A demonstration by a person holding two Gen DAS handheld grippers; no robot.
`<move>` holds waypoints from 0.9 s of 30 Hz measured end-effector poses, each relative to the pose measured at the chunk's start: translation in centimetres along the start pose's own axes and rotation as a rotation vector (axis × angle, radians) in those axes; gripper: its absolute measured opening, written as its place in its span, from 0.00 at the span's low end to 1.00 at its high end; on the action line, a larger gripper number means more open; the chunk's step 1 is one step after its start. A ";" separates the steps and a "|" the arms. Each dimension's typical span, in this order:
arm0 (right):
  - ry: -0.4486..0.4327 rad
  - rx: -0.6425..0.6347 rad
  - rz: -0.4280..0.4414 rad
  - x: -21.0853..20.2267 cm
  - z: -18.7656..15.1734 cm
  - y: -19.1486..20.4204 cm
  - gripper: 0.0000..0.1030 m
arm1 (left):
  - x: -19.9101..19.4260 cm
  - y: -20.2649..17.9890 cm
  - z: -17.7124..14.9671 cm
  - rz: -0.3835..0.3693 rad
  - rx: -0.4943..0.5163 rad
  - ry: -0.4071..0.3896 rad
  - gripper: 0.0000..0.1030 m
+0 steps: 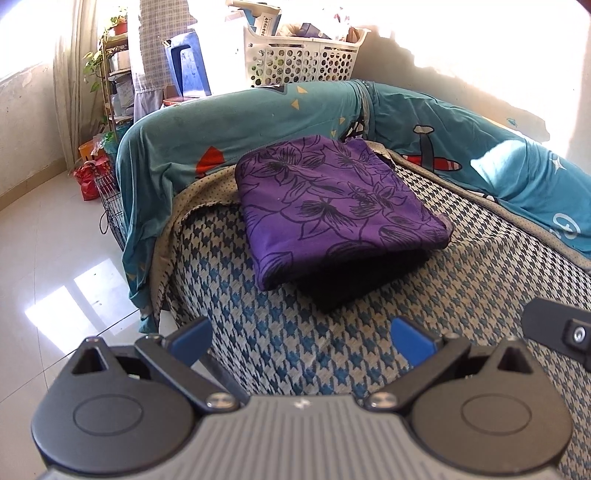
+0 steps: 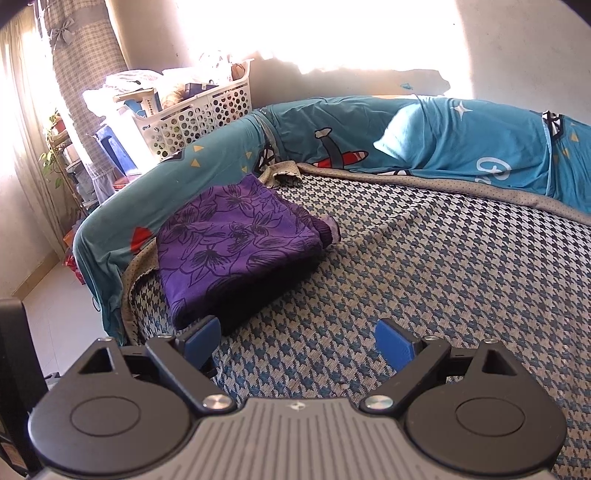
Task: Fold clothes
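The left tool (image 1: 301,341) hung with its blue fingers spread wide and nothing between them, poised over the houndstooth cover (image 1: 332,350) of the sofa. The right tool (image 2: 297,341) was much the same — jaws well apart, gripping nothing, only the blue-and-cream weave showing in the gap.

Ahead of both lay the purple garment (image 1: 332,199), printed with black flower outlines, folded into a neat rectangle. It sat on top of a dark folded piece (image 1: 354,280) whose edge stuck out from under its near side. The small stack rested on the seat close to the sofa's arm, apart from both tools.

A teal sheet (image 1: 229,118) with aeroplane and rocket pictures was draped over the arm and backrest. Behind the arm stood a white perforated laundry basket (image 1: 299,59) heaped with odds and ends, and a blue plastic stool (image 1: 190,64) beside it — sunlight flooded the wall beyond. Potted plants (image 1: 118,22) sat on a rack by the curtain.
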State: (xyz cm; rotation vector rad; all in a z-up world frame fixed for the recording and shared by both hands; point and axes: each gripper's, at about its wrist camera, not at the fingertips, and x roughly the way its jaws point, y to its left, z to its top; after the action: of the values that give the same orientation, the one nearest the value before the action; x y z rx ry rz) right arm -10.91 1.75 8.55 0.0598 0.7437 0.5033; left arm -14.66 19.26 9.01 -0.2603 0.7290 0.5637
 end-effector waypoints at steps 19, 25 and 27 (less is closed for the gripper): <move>0.003 -0.038 -0.013 -0.3 0.0 0.4 0.89 | -1.7 0.3 0.3 -0.006 0.035 0.030 1.00; -0.007 -0.051 -0.022 -0.8 -0.1 0.5 0.89 | -2.1 0.4 0.2 0.000 0.044 0.031 1.00; -0.013 -0.056 -0.026 -1.0 -0.1 0.4 0.89 | -2.2 0.3 0.1 -0.002 0.046 0.033 1.00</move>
State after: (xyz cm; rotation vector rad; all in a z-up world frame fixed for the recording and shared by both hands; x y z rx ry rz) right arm -11.72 1.67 9.20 0.0015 0.7163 0.4984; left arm -16.07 18.73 10.59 -0.2285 0.7730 0.5415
